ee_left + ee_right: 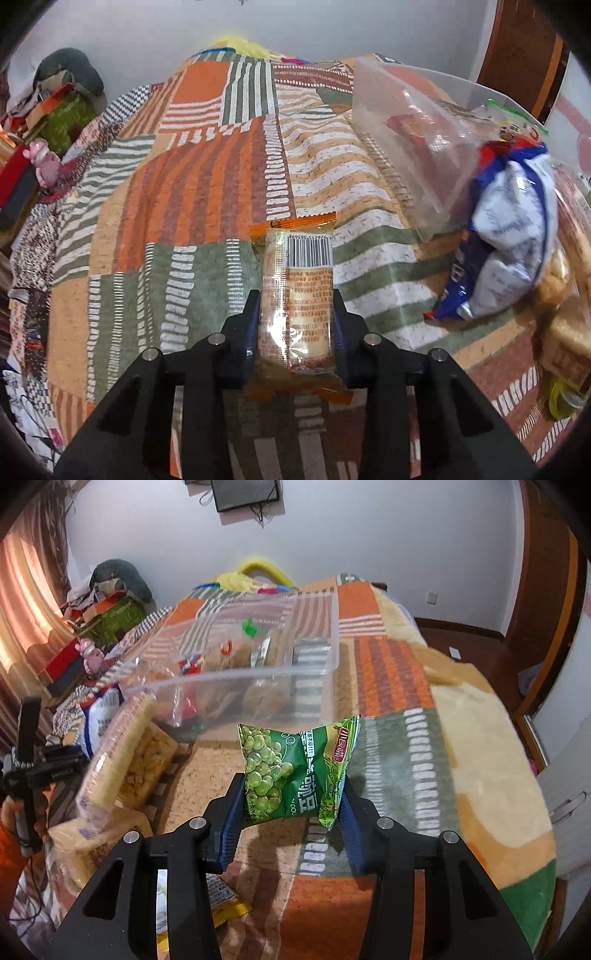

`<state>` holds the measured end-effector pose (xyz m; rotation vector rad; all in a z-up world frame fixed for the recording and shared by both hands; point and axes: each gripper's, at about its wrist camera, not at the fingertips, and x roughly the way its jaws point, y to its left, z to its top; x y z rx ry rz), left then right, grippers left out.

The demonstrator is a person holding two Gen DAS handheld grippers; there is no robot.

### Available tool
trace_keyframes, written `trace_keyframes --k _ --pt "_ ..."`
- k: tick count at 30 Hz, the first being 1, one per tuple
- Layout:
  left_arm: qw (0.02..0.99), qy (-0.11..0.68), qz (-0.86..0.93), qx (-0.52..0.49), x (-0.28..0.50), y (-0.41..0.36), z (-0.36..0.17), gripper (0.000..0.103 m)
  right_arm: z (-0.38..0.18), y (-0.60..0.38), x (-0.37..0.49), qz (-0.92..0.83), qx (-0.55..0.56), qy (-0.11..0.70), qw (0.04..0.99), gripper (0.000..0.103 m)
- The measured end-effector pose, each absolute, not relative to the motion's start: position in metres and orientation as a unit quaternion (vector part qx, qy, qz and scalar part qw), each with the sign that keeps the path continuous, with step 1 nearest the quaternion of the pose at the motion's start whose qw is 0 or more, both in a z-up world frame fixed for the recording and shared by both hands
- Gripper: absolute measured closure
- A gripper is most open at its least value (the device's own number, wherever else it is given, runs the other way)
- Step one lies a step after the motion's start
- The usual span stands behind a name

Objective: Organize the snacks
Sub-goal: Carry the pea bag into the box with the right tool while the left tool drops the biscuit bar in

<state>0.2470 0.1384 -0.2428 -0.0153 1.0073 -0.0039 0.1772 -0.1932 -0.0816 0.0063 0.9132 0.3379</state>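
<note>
Currently, left gripper (295,306) clamps 1 orange-ended biscuit pack (295,295), right gripper (293,797) clamps 1 green pea packet (295,768), near the clear bin (258,642).

On the patchwork blanket (388,672) the clear bin (258,638) stands toward the far end, several snack packets inside it. Before it, held above the blanket, hangs the pea packet (295,771) — to its left the cracker roll (114,760), with a puffed-snack bag (151,764) just behind.
</note>
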Motion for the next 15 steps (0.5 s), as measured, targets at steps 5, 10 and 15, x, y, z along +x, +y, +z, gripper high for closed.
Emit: trace_keyframes --k 5,10,15 --pt "0.891 0.454 -0.003 -0.013 0.237 0.132 -0.208 0.069 -0.067 -0.194 0.177 0.162 0.005 0.418 0.894 0.06" --pt "0.91 0.414 -0.008 -0.026 0.227 0.118 -0.163 0.069 -0.053 -0.194 0.178 0.166 0.009 0.396 0.903 0.06" --pt "0.923 0.382 -0.034 -0.041 0.233 0.098 -0.124 0.069 -0.036 -0.188 0.188 0.169 0.008 0.371 0.913 0.06"
